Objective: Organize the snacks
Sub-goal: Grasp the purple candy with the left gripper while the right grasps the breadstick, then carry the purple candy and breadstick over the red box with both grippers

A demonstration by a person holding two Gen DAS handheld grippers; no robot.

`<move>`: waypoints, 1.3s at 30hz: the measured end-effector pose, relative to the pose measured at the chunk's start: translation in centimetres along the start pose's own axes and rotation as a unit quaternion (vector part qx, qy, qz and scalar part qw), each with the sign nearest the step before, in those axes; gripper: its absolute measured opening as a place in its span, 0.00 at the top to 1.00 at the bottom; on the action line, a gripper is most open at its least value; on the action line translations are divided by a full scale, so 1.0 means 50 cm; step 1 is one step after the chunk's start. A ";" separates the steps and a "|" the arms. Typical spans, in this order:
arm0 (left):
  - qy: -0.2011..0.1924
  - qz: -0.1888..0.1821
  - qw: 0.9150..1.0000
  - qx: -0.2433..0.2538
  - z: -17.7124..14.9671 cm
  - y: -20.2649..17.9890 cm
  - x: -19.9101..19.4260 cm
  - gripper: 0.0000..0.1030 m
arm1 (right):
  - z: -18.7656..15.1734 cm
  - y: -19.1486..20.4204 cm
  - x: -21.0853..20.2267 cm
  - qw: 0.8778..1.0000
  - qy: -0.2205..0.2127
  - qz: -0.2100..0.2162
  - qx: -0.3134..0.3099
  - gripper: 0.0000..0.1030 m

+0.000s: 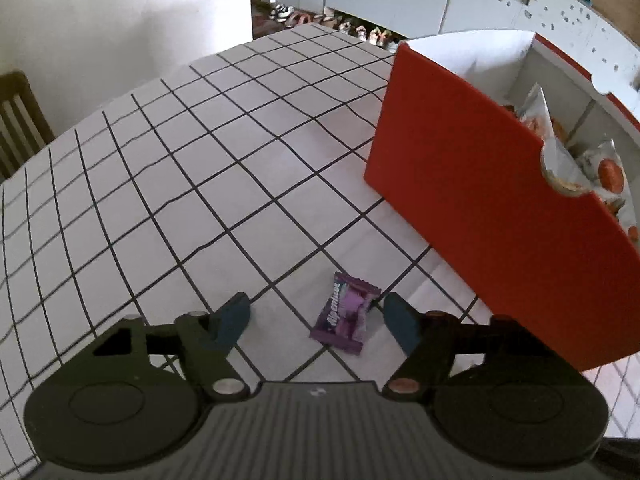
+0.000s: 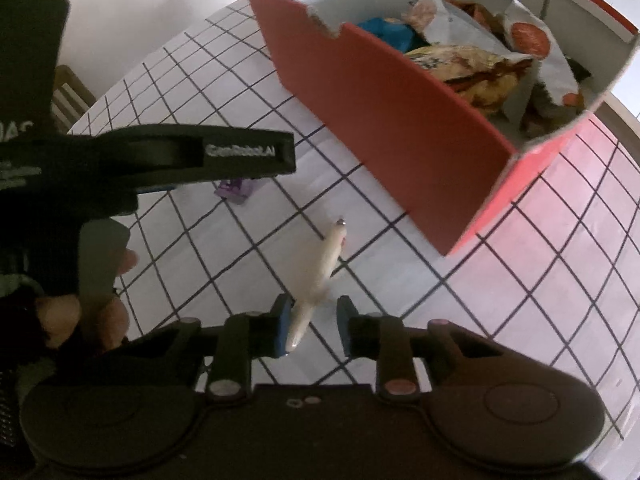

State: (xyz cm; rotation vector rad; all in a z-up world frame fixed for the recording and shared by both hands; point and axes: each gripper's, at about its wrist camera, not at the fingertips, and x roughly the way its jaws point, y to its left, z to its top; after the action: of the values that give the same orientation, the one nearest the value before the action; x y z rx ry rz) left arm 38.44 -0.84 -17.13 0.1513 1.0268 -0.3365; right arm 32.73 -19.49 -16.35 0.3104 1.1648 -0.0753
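Both tools low over gridded bench (image 1: 168, 184), snacks between the jaws.
Left tool (image 1: 316, 316) apart around purple candy (image 1: 345, 314), no contact; right tool (image 2: 314, 326) narrowed on pale sausage stick (image 2: 320, 276), left pad touching; red box (image 2: 392, 120) beyond.

The table (image 1: 168, 184) is covered in white squares ruled by a black grid. The box (image 1: 460, 168) is coloured red outside, white inside. A purple candy wrapper (image 1: 345, 316) carries white lettering. A cream-coloured sausage stick (image 2: 316, 280) is seen between blue-padded black jaws.
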 end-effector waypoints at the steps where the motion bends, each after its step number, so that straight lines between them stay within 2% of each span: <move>1: -0.001 0.001 1.000 0.004 -0.001 -0.002 0.001 0.30 | 0.001 0.005 0.002 1.000 -0.001 -0.001 -0.004 0.81; 5: -0.004 0.013 1.000 0.019 -0.004 -0.013 0.006 0.30 | 0.002 0.019 0.006 1.000 -0.010 -0.009 -0.020 0.86; 7: -0.009 0.013 1.000 0.022 -0.006 -0.015 0.006 0.35 | 0.003 0.020 0.007 1.000 -0.015 -0.008 -0.026 0.87; 9: -0.014 0.012 1.000 0.022 -0.006 -0.013 0.001 0.50 | 0.002 0.018 0.004 0.999 -0.017 -0.005 -0.030 0.88; 11: -0.015 0.015 1.000 0.016 -0.007 -0.012 -0.003 0.59 | 0.003 0.012 0.004 0.999 -0.018 0.002 -0.034 0.91; 17: -0.023 0.021 0.999 0.006 -0.015 -0.011 -0.010 0.76 | -0.002 -0.037 -0.001 0.997 -0.025 0.060 -0.039 0.92; 29: -0.005 0.015 0.999 -0.046 -0.035 0.010 -0.031 0.78 | -0.021 -0.083 -0.051 0.996 -0.024 0.068 -0.059 0.92; 39: 0.006 0.022 0.996 -0.083 -0.092 -0.003 -0.083 0.78 | -0.048 -0.129 -0.099 0.994 -0.017 0.080 -0.075 0.92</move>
State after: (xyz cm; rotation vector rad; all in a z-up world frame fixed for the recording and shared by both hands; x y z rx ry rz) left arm 32.70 1.17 -15.95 0.0253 1.0574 -0.2097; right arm 27.21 -25.47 -14.02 0.2670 1.1009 0.1461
